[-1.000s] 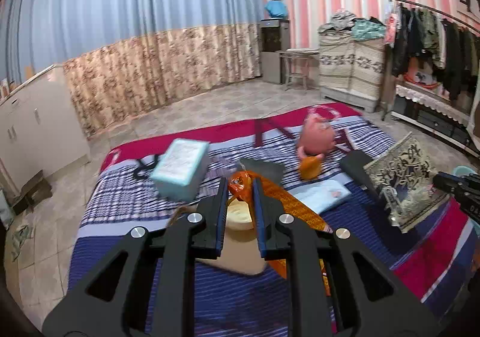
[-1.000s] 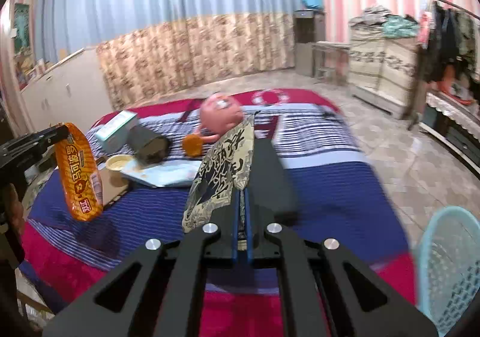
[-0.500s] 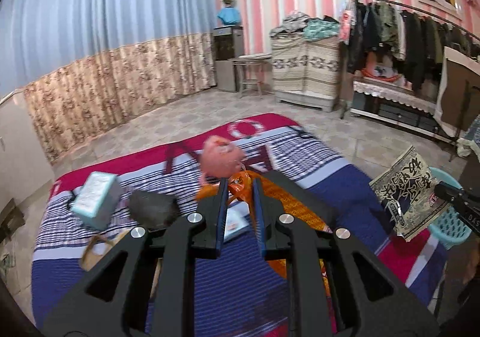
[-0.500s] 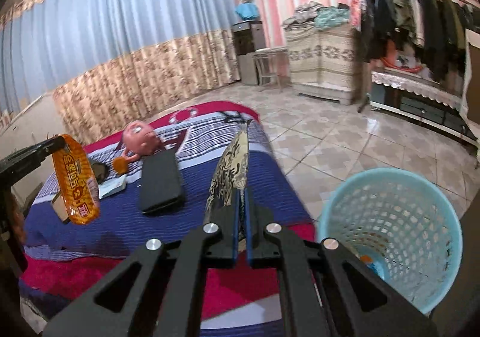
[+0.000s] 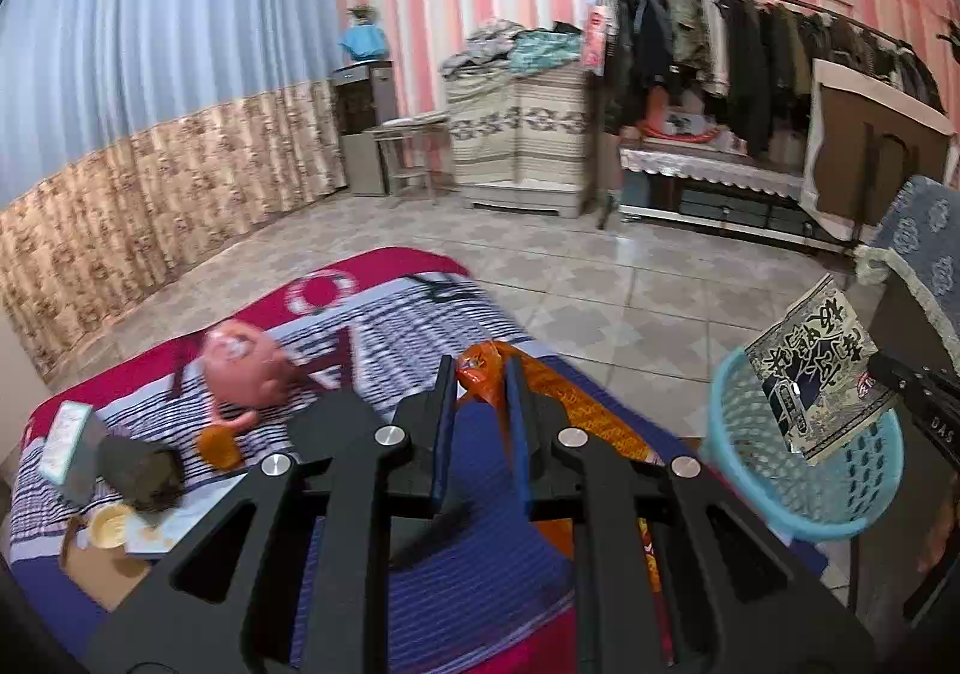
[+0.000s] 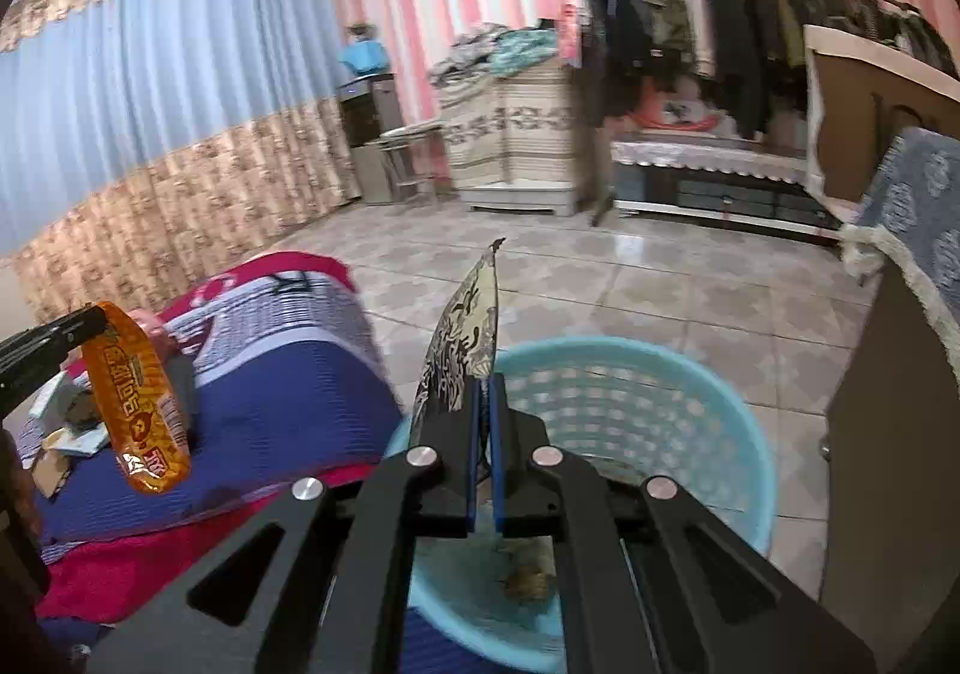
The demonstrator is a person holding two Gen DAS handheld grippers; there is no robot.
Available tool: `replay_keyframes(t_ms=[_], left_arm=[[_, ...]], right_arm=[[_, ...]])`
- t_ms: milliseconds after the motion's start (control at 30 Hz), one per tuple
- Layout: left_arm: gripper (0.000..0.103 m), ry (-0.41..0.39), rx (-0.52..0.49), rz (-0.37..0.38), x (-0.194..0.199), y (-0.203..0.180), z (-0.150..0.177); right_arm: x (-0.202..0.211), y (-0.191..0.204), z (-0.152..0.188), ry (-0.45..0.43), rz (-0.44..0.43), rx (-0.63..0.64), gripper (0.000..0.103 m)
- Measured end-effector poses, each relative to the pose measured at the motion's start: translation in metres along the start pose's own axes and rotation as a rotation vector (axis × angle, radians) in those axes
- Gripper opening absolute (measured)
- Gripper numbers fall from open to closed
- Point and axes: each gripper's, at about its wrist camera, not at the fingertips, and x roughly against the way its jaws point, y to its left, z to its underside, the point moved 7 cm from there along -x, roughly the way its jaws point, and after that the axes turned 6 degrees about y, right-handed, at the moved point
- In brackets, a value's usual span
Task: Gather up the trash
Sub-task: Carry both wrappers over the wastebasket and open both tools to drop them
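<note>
Both hands have swung away from the striped blue and red bed (image 5: 420, 602) toward the light blue plastic mesh wastebasket (image 6: 690, 404) on the tiled floor. A second ago the bed filled both views; the basket now sits at the lower centre of the right wrist view and at the right edge of the left wrist view. This suggests both pieces of trash are close to being dropped in.

The right tongs (image 6: 485, 422) are pressed together on a flat, black and cream patterned snack packet (image 6: 465, 338), which stands edge-on above the basket's near rim. In the left wrist view the same packet hangs in front of the basket at the right of the frame.

The left tongs (image 5: 480, 404) are only slightly parted, pinching the crinkled top of a long orange foil snack wrapper (image 5: 480, 365). In the right wrist view this wrapper dangles at the left of the frame, over the bed and well apart from the basket.

Left behind on the bed, at lower left of the left wrist view, are a pink round plush toy (image 5: 240, 368), a pale green box (image 5: 63, 440) and a dark lumpy object (image 5: 141, 473)
</note>
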Motion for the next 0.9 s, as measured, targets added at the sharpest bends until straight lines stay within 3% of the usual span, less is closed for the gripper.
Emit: replay_keyframes(t_ms=[200,467,833,900], left_arm=[[0.015,0.006,-0.037,0.047,-0.018,-0.052,-0.012],[0.015,0.024,-0.081,0.097,-0.046,-0.118,-0.016],[0.017,0.049,-0.081,0.139,-0.078,-0.166,-0.016],[0.031,0.053,-0.08,0.142,-0.083,-0.171,-0.014]], right_arm=[[-0.002,-0.04,0.001,0.005,0.073,-0.036,0.003],[-0.005,-0.078,0.006,0.024,0.1,-0.11,0.003],[-0.006,-0.097,0.011,0.028,0.115,-0.164,0.003],[-0.006,-0.098,0.013,0.032,0.116,-0.167,0.003]])
